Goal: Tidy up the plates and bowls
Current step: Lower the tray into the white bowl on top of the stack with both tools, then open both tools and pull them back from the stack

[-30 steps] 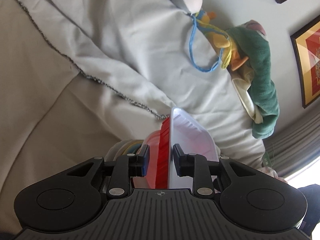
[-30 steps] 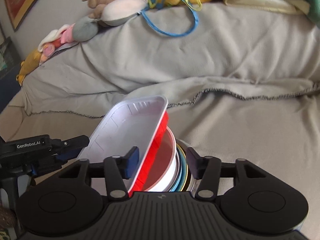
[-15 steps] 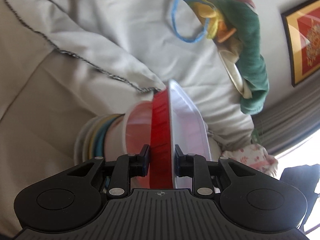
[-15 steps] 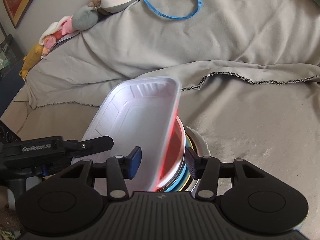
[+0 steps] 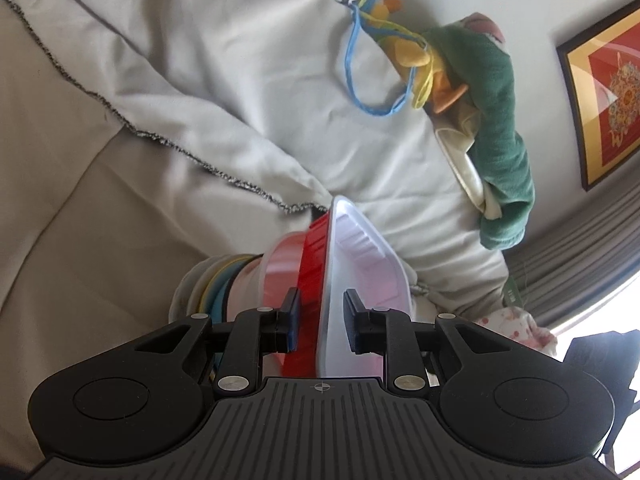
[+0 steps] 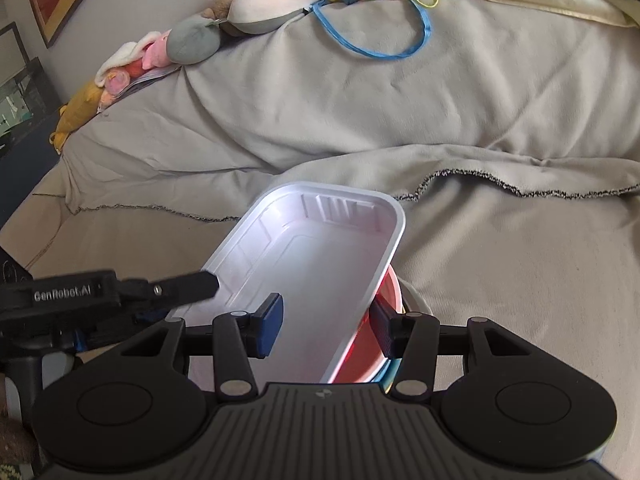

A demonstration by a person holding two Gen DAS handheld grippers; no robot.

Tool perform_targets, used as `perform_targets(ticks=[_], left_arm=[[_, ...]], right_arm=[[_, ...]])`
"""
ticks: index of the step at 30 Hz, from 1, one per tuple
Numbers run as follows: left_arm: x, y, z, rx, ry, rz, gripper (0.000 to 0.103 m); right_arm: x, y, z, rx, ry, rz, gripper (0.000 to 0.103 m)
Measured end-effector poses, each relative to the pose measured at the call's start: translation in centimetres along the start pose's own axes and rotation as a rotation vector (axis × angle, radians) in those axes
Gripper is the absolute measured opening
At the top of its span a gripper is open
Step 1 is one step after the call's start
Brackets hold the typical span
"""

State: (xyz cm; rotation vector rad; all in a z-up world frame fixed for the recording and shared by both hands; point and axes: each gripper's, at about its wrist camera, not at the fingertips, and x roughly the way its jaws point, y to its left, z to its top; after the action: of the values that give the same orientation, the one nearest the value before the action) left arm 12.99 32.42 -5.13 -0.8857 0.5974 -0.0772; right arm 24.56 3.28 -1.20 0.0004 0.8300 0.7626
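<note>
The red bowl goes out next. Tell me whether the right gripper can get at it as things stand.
Probably not cleanly. The white tray leans over the red bowl, hiding most of it, and the right gripper has one finger inside the tray. The tray likely has to go first.

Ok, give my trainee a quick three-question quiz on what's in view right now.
1. True or false: the white tray lies flat on the grey blanket.
2. The tray's outer wall is: A blue, B red, C green.
3. What colour is the big loop of cord lying on the blanket?
Key: 1 false, it sits tilted. 2 B. 3 blue.
</note>
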Motion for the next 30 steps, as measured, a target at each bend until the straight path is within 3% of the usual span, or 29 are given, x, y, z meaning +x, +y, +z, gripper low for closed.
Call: perform_targets(ticks=[10,21,26,30], left_arm=[[0.4,-1.1,-0.7,0.094,0.031,0.071,0.025],[-1.5,-2.1,-0.7,0.054,-0.020,0.135,0.026],[-3.2,-4.8,-1.3,0.137,-0.051,0.196,0.026],[-4.4,-7.3,-3.9,0.314,-0.109,0.277,0.026]], right_arm=[[0.4,-0.3,-0.2,-0.004,0.001,-0.013,0.049],[0.3,-0.2,0.0,-0.023,-0.031,-0.024,0.049],[-1.8,-1.0,-0.3,0.001,-0.069,0.002,0.049],[-4.7,-1.1,-1.1,0.010,-0.114,-0.005,0.051]])
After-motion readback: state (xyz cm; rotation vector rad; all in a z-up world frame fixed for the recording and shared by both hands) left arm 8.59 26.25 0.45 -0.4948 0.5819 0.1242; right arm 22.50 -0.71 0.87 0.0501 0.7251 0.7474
